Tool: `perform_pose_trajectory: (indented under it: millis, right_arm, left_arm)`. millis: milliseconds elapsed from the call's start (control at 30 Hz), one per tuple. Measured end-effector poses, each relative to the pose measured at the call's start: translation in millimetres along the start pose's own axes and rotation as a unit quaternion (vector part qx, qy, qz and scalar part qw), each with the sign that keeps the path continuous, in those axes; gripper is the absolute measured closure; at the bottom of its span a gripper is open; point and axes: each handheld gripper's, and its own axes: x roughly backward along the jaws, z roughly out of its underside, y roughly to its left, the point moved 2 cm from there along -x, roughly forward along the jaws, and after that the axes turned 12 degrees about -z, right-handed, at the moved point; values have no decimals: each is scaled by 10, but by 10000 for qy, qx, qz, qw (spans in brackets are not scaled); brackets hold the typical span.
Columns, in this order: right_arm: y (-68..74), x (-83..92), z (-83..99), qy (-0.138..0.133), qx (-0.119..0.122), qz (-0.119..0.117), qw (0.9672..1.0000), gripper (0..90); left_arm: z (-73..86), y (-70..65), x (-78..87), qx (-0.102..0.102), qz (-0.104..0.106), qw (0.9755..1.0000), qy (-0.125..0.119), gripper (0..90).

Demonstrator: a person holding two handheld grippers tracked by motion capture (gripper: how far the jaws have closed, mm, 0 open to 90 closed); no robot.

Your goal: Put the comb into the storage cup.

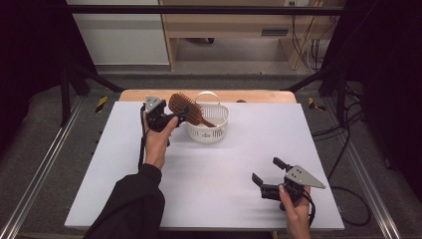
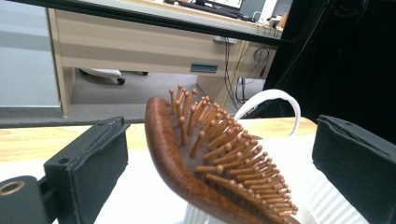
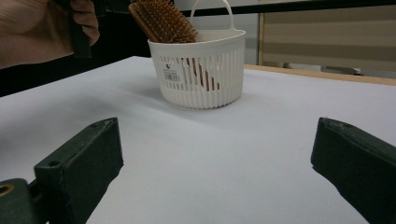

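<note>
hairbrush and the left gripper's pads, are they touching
Apart. The left gripper view shows the hairbrush standing between the left gripper's two black pads with open space on both sides; its handle end sits in the white basket.

Open white table (image 1: 214,189) lies between my right gripper (image 1: 265,174) and the basket (image 1: 209,130), a clear path. At the far edge, the hairbrush (image 1: 185,108) juts from the basket toward my left gripper (image 1: 180,118), blocking the basket's mouth.
</note>
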Motion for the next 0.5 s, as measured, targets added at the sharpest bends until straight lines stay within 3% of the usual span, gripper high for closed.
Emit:
perform_pose_trajectory:
  millis: [500]
  right_arm:
    - [3,-10,7,52,52,8,10000,28]
  left_arm:
    - [-34,-2,136,68,152,9999,-30,34]
